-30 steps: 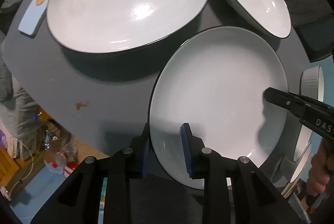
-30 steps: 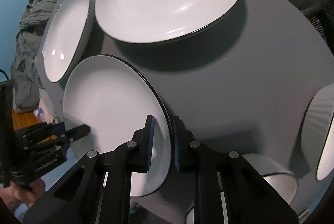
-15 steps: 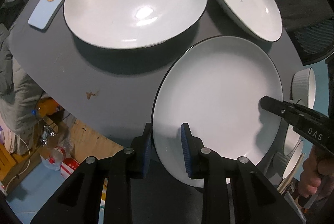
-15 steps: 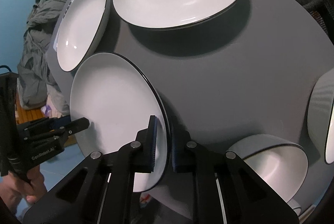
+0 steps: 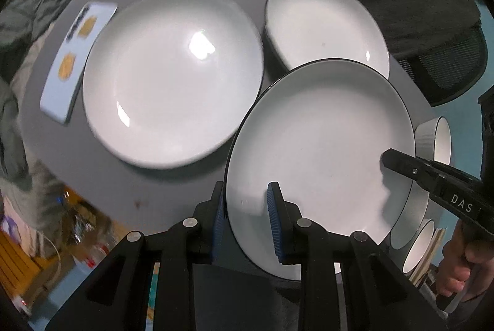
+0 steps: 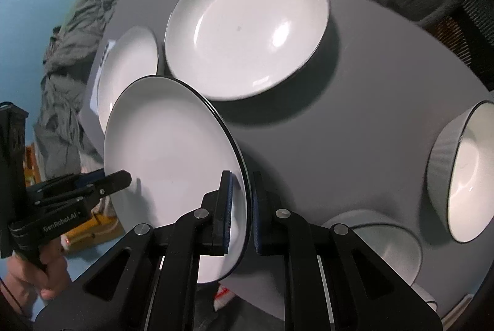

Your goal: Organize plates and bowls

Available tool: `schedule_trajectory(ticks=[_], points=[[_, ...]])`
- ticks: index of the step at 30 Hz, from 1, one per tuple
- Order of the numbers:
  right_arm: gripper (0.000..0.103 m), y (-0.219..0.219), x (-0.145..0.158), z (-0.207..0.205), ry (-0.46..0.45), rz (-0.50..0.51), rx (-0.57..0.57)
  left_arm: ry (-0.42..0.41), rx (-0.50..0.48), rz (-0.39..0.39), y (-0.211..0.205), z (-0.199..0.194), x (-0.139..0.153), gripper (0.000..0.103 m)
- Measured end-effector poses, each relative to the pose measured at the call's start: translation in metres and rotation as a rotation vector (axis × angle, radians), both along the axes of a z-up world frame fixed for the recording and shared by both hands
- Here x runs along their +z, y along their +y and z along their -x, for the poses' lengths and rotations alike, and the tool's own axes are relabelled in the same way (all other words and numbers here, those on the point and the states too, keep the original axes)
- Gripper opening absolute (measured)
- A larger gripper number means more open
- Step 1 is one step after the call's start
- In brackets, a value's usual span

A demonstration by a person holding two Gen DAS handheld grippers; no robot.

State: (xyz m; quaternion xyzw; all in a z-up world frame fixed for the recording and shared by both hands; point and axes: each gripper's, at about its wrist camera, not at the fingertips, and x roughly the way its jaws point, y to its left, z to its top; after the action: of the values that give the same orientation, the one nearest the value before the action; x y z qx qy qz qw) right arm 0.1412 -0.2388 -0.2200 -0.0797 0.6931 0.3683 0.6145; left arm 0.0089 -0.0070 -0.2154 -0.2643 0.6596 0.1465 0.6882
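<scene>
2 tongs (image 5: 247, 220) (image 6: 240, 207) grip 1 empty plate (image 5: 321, 152).

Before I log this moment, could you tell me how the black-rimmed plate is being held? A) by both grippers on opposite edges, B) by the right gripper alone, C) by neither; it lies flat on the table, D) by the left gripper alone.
A: the left gripper and the right gripper each clamp an opposite rim of the plate, raised and tilted above the grey table.
</scene>
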Motion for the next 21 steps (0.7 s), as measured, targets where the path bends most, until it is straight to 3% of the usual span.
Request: schedule_trajectory(ticks=[11,21], points=[[0.012,-0.001,0.01,-0.039,-0.027,-0.031,-0.191,-0.043,-0.196,-0.05,0.018,-0.092,0.015,0.026],[0.012,0.015,-0.006,-0.067,0.0,-0.029,-0.361,-0.027,-0.352,-0.076,0.037,-0.166,-0.002,0.026]])
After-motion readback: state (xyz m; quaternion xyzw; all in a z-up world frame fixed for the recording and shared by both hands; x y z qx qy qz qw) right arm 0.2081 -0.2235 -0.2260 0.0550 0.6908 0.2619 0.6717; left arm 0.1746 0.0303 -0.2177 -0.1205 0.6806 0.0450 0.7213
